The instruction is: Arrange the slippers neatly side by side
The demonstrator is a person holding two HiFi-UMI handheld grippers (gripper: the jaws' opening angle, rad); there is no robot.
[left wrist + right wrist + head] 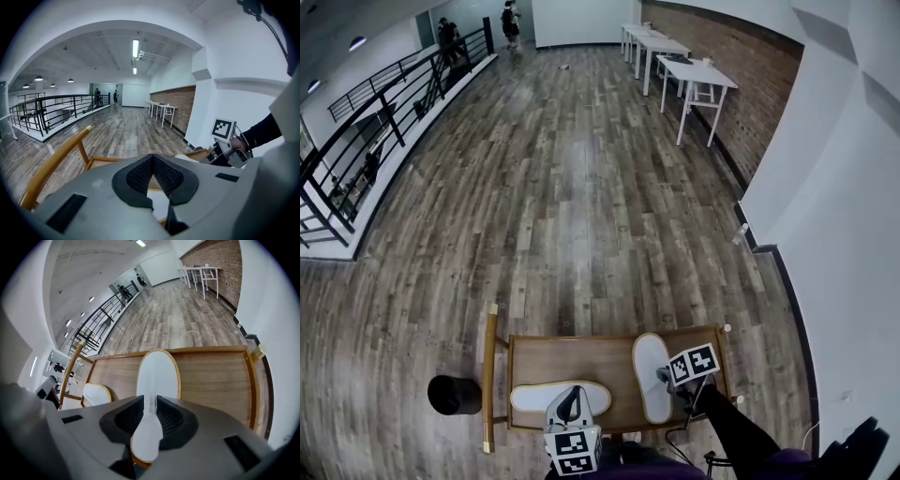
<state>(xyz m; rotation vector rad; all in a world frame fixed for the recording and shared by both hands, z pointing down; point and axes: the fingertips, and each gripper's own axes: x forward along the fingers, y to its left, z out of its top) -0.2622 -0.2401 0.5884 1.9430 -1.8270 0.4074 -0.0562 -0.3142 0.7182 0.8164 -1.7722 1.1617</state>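
Note:
Two white slippers lie on a low wooden table [581, 360]. The left slipper [542, 397] lies crosswise, and the right slipper [652, 373] lies lengthwise, toe away from me. My right gripper [673, 382] points steeply down at the right slipper's heel. In the right gripper view that slipper [158, 373] runs back between the jaws, and its heel fills the gap of the gripper [150, 401] against both pads. My left gripper [572, 405] hovers over the left slipper. In its own view the left gripper [151, 158] has its tips meeting, with nothing seen between them and white slipper [158, 202] below.
A raised rim runs round the table, and a yellow wooden rail [490, 375] stands along its left side. A black round bin [454, 395] sits on the floor to the left. A white wall [844, 234] is close on the right. White tables [694, 75] and a black railing [384, 112] stand far off.

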